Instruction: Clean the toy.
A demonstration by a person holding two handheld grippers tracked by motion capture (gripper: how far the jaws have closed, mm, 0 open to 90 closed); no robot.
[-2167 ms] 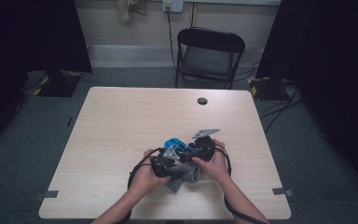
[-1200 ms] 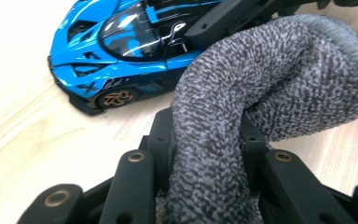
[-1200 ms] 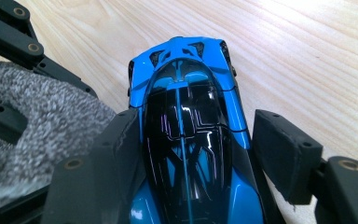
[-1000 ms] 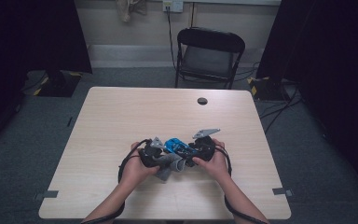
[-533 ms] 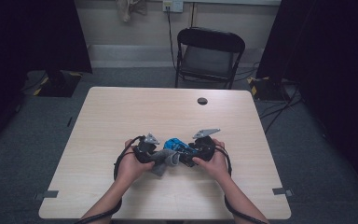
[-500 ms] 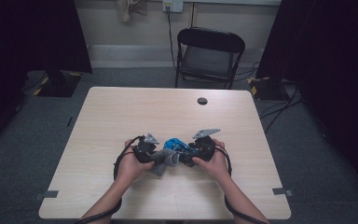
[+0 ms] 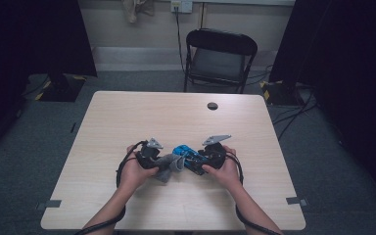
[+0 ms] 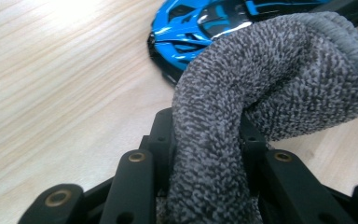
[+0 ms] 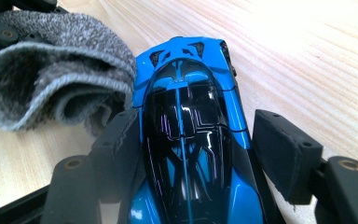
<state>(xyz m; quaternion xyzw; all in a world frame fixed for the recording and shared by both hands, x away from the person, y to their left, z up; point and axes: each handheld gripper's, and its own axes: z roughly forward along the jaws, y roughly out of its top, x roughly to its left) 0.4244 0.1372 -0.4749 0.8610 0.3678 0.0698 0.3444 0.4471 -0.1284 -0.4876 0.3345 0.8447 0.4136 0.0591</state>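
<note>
Dark curtains stand around the pale wooden table (image 7: pixel 127 127). Near its front edge, the left gripper (image 8: pixel 205 154) has its fingers clamped on a grey cloth (image 8: pixel 261 79). The right gripper (image 9: pixel 205 154) holds a blue toy car (image 9: pixel 191 135) between its fingers, touching the cloth.

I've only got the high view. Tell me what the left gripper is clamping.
Observer: The left gripper is shut on a grey terry cloth, bunched between its jaws.
Operator: Now report the right one.
Observer: A blue toy car lies lengthwise between the jaws of the right gripper. One pad is against the car's side, and a gap shows beside the other.
Operator: Say where the cloth sits relative to the car.
Observer: Its folded end is right beside the car's far end. I cannot tell if they touch.
</note>
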